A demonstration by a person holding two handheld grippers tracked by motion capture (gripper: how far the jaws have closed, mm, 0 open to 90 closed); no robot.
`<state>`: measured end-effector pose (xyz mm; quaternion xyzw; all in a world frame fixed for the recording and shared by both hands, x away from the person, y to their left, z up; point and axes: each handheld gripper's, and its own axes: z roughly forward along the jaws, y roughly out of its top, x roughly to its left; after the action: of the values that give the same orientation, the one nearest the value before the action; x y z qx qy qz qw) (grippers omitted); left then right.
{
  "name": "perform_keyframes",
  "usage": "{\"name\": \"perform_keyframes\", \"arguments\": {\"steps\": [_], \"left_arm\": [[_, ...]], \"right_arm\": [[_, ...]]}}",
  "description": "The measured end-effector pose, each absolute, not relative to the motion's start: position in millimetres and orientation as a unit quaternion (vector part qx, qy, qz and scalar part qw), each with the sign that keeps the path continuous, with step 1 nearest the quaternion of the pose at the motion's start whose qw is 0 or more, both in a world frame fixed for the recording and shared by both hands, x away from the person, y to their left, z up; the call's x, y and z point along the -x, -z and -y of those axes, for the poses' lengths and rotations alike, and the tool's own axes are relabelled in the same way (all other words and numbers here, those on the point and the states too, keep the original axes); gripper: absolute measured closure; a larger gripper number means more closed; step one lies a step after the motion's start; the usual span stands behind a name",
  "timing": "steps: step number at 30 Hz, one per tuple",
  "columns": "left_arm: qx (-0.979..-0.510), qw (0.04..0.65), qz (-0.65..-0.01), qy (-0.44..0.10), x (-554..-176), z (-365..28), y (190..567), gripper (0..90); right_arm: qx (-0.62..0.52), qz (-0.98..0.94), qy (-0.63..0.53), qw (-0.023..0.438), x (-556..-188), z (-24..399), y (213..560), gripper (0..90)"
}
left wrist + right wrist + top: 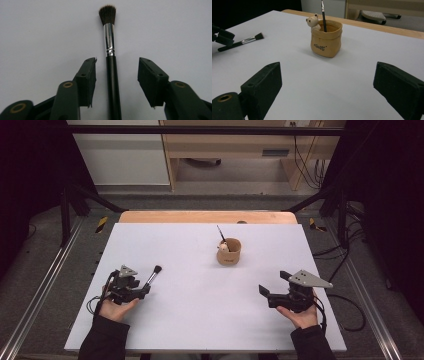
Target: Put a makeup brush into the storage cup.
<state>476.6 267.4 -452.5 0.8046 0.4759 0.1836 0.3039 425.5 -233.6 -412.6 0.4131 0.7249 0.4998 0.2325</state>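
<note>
Left gripper view: brush (pixel 110 62) lies lengthwise between spread jaws, bristles pointing away

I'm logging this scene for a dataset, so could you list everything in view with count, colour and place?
brush: one, black handle, silver ferrule, dark bristles; lying on the mat at its left, between the open jaws of the left gripper, not clamped
pot: one, tan with a small bear figure on its rim; upright, on the mat right of centre, toward the far edge
thin brush: one, dark; standing in the pot, leaning
mat: one, white; covering most of the table
table: one, wooden; far edge visible beyond the mat
left gripper: one, black; at the mat's left, open
right gripper: one, black; at the mat's right, open, holding nothing, facing the pot
hands: two, dark sleeves; near edge
</note>
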Motion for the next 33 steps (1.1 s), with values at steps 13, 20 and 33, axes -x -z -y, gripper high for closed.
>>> {"name": "perform_keyframes", "arguments": {"steps": [13, 20, 33], "left_arm": [[-0.821, 0.293, -0.457, -0.177, -483, -265, 436, 27.8], [-0.827, 0.284, -0.451, -0.176, -489, -261, 432, 23.9], [-0.832, 0.268, -0.453, -0.174, -508, -255, 424, 23.3]], "right_arm": [[-0.411, -0.726, -0.5, 0.234, -425, 234, 412, 8.8], [-0.412, -0.724, -0.501, 0.233, -424, 235, 411, 8.7], [-0.407, -0.725, -0.505, 0.232, -423, 235, 410, 8.3]]}}
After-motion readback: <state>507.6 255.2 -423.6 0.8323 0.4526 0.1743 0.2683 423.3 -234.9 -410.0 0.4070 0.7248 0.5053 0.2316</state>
